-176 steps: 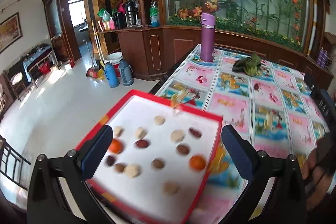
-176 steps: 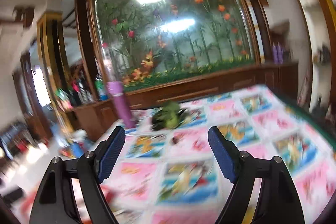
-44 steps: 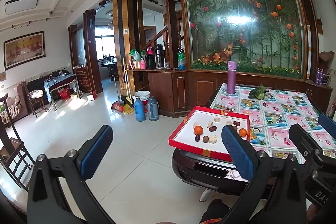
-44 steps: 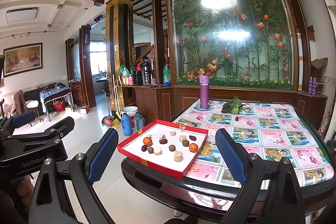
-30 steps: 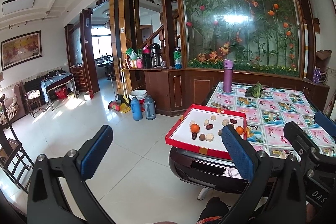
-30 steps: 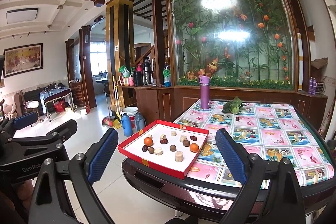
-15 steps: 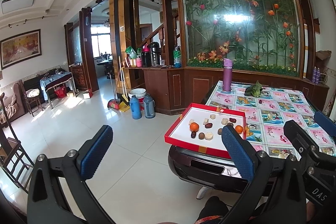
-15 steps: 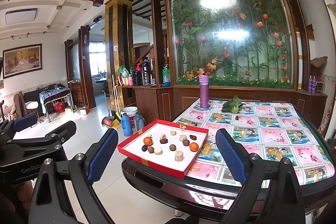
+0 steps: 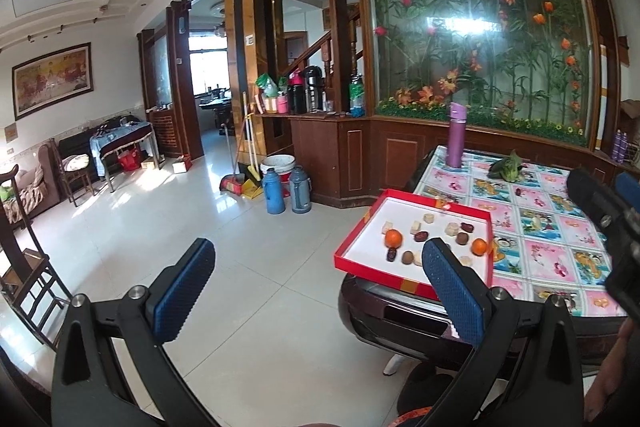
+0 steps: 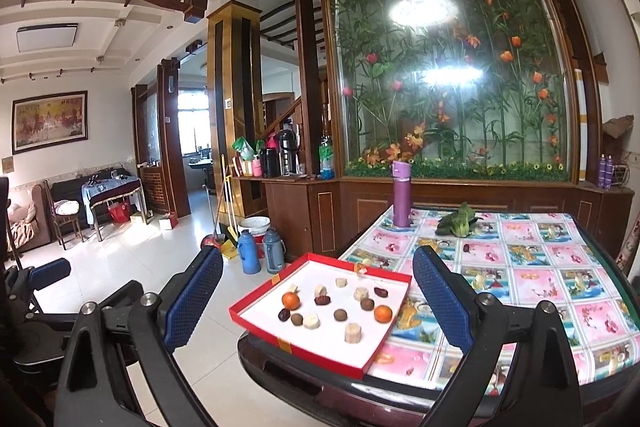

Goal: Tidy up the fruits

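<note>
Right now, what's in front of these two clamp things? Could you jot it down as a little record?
Left gripper: open, empty, held back from the table
Right gripper: open, empty
Red tray: at the table's near corner, holding scattered fruit pieces
Oranges: two, one left, one right
Purple bottle: upright at the far edge
Leafy greens: lying near the bottle
Table: covered by a flowered cloth

Both wrist cameras looked from off the near corner of the table (image 10: pixel 520 267), well back from it and above its height. The left view faced more toward the open floor (image 9: pixel 200 227); the right view faced the table directly. Both shared the red tray (image 9: pixel 400 279) (image 10: pixel 304 343) at the table's near left corner and the purple bottle (image 9: pixel 456 135) (image 10: pixel 402 195) at its far edge.
</note>
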